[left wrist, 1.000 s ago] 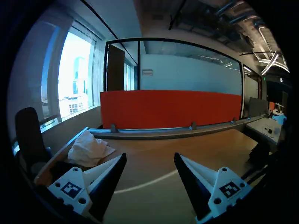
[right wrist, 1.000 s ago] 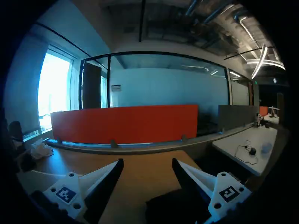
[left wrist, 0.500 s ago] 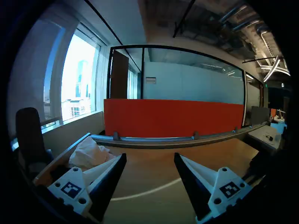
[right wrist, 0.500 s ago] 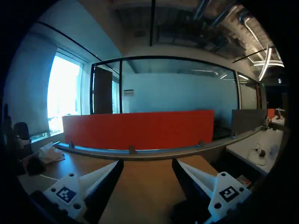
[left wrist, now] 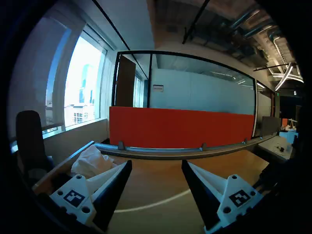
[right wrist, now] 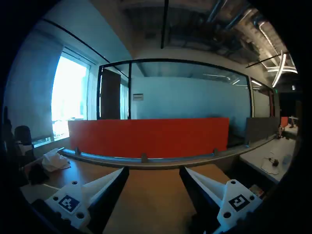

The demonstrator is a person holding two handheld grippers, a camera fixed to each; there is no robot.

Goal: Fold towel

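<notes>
A crumpled white towel (left wrist: 91,162) lies on the far left part of the wooden desk (left wrist: 156,183), ahead and to the left of my left gripper (left wrist: 156,165). That gripper is open and holds nothing. In the right gripper view the same towel (right wrist: 55,162) is small and far off to the left on the desk (right wrist: 150,195). My right gripper (right wrist: 154,171) is open too, with nothing between its fingers. Both grippers hover above the desk, pointing at the orange partition.
An orange partition (left wrist: 181,126) on a grey rail closes the desk's far edge. A dark office chair (left wrist: 29,142) stands at the left by the window (left wrist: 82,91). A white desk (right wrist: 273,160) with a cable lies to the right. A dark object (right wrist: 37,173) sits near the towel.
Both views have tilted up slightly and the right one has swung left, bringing the towel further into its picture. The fingers stay equally wide apart.
</notes>
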